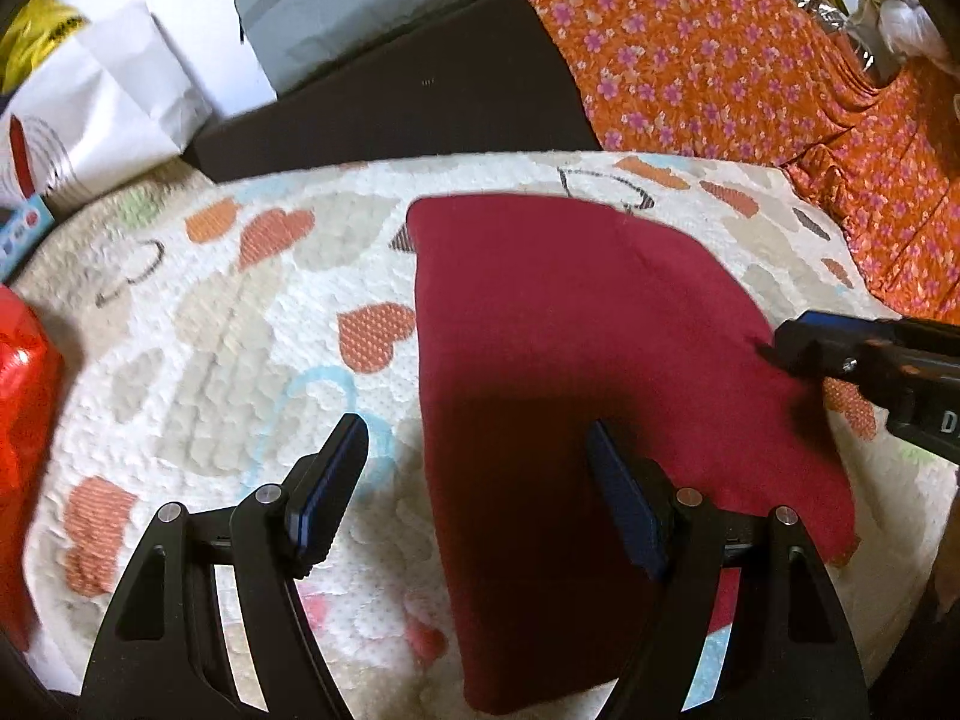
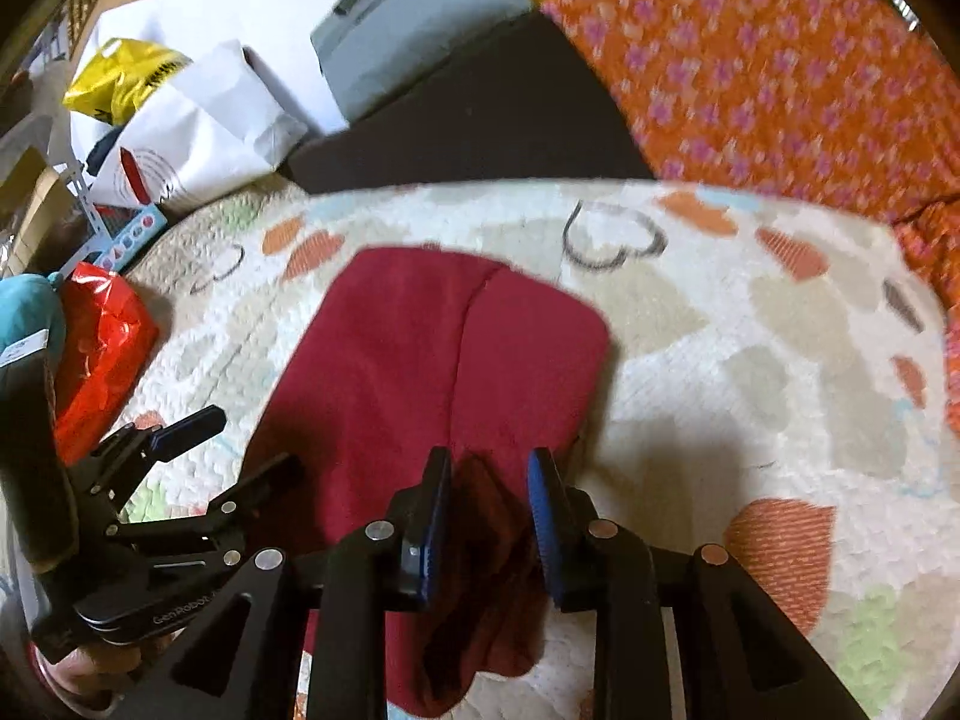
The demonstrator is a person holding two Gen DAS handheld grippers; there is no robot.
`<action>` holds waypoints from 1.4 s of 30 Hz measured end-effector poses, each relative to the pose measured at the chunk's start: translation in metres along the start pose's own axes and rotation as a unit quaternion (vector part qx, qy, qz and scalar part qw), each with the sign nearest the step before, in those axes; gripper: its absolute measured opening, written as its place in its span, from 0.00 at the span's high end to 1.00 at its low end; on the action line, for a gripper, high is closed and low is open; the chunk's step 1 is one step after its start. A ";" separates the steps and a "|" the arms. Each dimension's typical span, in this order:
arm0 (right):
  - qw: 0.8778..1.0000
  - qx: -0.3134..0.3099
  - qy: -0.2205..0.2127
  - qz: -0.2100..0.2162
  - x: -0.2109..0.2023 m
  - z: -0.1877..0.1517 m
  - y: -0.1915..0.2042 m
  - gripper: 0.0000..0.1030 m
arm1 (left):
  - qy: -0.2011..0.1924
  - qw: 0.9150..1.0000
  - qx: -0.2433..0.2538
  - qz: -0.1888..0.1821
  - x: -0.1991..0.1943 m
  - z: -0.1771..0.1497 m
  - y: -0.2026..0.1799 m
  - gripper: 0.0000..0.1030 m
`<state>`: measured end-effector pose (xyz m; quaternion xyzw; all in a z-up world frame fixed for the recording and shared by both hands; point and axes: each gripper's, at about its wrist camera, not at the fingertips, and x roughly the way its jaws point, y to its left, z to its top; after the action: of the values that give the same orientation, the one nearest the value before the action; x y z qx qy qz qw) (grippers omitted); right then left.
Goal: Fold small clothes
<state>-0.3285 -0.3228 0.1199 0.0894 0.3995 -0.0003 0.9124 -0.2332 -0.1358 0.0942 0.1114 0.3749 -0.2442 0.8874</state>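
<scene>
Lying flat on the heart-print mat [image 1: 228, 324], the red cloth [image 1: 540, 324] looks soft and light; take its near corners. Left claw [image 1: 480, 480] spread, empty; right claw [image 2: 489, 516] loosely straddles a near fold.

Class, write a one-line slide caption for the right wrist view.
Right gripper straddles a raised fold of the dark red garment on the heart-patterned quilt.

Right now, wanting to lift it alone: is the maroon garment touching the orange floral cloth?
Apart. The left wrist view shows bare heart-patterned quilt running between the maroon garment and the orange floral cloth.
</scene>
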 end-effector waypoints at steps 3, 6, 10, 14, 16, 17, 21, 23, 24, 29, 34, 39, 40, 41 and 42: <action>1.000 0.013 -0.021 -0.003 -0.014 -0.005 0.000 0.69 | -0.017 1.000 0.008 0.018 -0.009 0.002 -0.003 0.25; 0.999 0.031 -0.034 -0.005 -0.024 -0.010 -0.003 0.68 | -0.023 0.999 -0.002 0.027 -0.016 0.002 -0.002 0.25; 0.998 0.038 -0.041 -0.008 -0.028 -0.011 -0.004 0.67 | -0.021 0.999 -0.024 0.033 -0.021 -0.004 -0.001 0.25; 0.999 0.035 -0.036 -0.008 -0.026 -0.016 0.000 0.66 | -0.024 0.999 -0.019 0.039 -0.026 -0.006 -0.005 0.25; 0.999 0.032 -0.033 -0.008 -0.024 -0.019 0.001 0.66 | -0.028 0.999 -0.021 0.039 -0.027 -0.006 -0.005 0.25; 0.999 0.031 -0.032 -0.007 -0.024 -0.019 0.001 0.66 | -0.030 0.998 -0.023 0.040 -0.028 -0.006 -0.004 0.25; 0.999 0.031 -0.031 -0.009 -0.024 -0.021 -0.001 0.66 | -0.033 0.998 -0.023 0.040 -0.028 -0.006 -0.004 0.25; 0.999 0.033 -0.032 -0.009 -0.024 -0.022 -0.002 0.65 | -0.034 0.998 -0.025 0.039 -0.028 -0.006 -0.003 0.25; 0.999 0.034 -0.032 -0.009 -0.024 -0.022 -0.003 0.65 | -0.034 0.998 -0.025 0.038 -0.027 -0.005 -0.004 0.25; 0.999 0.035 -0.024 -0.006 -0.018 -0.022 -0.005 0.64 | -0.034 0.998 -0.027 0.037 -0.027 -0.004 -0.003 0.25; 0.999 0.035 -0.022 -0.004 -0.016 -0.022 -0.006 0.64 | -0.033 0.998 -0.032 0.036 -0.024 -0.002 -0.001 0.25; 0.999 0.036 -0.021 -0.004 -0.015 -0.022 -0.006 0.64 | -0.032 0.998 -0.034 0.036 -0.023 -0.002 0.001 0.25; 0.999 0.036 -0.020 -0.004 -0.014 -0.022 -0.006 0.64 | -0.032 0.998 -0.034 0.036 -0.023 -0.002 0.001 0.25; 0.999 0.037 -0.019 -0.003 -0.014 -0.022 -0.006 0.64 | -0.032 0.998 -0.034 0.037 -0.023 -0.002 0.000 0.25; 0.999 0.037 -0.019 -0.003 -0.014 -0.022 -0.006 0.64 | -0.032 0.998 -0.034 0.037 -0.023 -0.002 0.001 0.25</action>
<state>-0.3542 -0.3259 0.1144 0.1217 0.3824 -0.0189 0.9158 -0.2478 -0.1264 0.1091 0.0868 0.3501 -0.2021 0.9105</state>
